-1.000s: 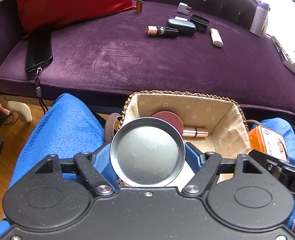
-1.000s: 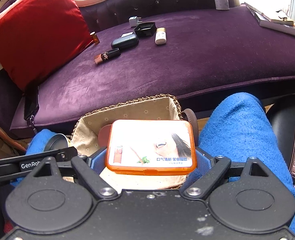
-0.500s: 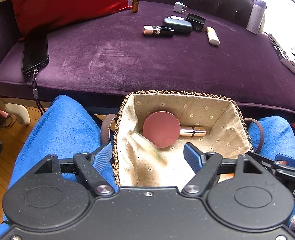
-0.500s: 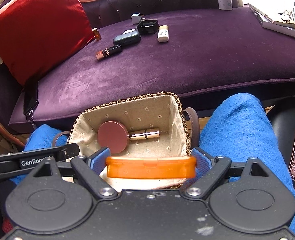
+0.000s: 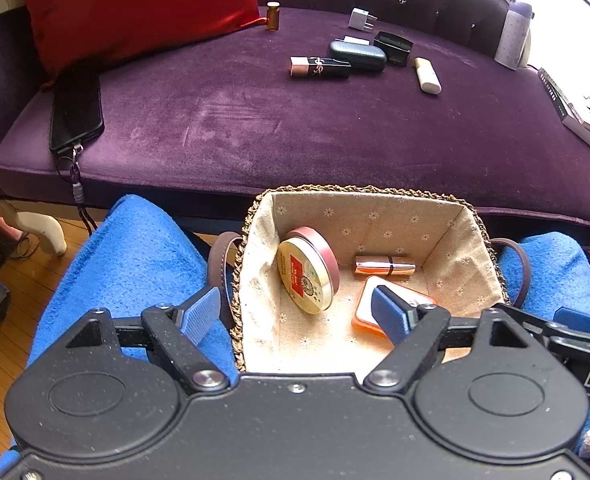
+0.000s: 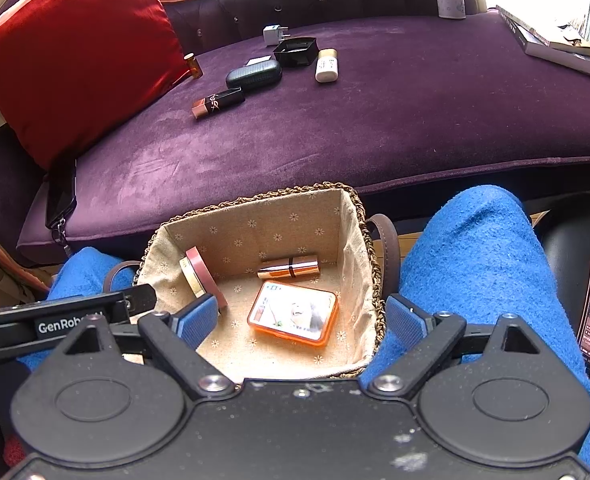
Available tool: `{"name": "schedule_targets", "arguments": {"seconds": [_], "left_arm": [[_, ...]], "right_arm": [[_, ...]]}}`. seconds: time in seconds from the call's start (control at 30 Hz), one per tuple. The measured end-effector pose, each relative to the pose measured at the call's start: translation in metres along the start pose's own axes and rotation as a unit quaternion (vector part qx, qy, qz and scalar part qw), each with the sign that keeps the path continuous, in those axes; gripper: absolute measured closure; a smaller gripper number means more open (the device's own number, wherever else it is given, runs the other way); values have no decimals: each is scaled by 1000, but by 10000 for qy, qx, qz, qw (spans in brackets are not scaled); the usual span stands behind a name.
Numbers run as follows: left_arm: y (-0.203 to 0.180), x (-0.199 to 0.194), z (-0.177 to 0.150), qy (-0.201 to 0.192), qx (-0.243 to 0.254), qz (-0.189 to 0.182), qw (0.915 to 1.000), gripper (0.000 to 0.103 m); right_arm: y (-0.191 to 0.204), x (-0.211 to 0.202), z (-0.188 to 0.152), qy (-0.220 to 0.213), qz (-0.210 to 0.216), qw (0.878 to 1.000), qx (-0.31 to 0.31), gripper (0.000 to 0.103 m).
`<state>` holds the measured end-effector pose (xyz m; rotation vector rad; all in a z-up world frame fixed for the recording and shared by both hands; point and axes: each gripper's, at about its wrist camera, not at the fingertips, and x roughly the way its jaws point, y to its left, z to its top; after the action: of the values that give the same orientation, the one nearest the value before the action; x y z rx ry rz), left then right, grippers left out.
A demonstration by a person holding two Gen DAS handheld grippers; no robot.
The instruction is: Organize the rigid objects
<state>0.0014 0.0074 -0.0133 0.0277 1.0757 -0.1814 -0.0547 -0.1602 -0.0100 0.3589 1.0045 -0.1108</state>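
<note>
A fabric-lined woven basket rests on a person's blue-covered lap. Inside it, a round tin leans on edge against the left wall. An orange rectangular tin lies flat, and a rose-gold lipstick lies behind it. My left gripper hovers over the basket's near left side, its jaws opening with nothing between the pads. My right gripper hovers over the near right side, jaws also opening and holding nothing.
On the purple sofa seat lie a black lipstick box, a dark case, a black box, a white tube, a plug adapter and an amber vial. A phone lies by the red cushion.
The left gripper let go of the round tin and the right let go of the orange tin. Both tins dropped into the basket, and both pairs of jaws stand wider.
</note>
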Motion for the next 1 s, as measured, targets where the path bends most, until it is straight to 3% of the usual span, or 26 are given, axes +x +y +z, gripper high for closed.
{"name": "schedule_targets", "arguments": {"seconds": [0.3, 1.0], "left_arm": [[-6, -8, -1, -198, 223, 148, 9994, 24], [-4, -9, -1, -287, 181, 163, 9993, 24]], "right_arm": [[0, 2, 0, 27, -40, 10000, 17, 11], [-2, 2, 0, 32, -46, 10000, 32, 11]]}}
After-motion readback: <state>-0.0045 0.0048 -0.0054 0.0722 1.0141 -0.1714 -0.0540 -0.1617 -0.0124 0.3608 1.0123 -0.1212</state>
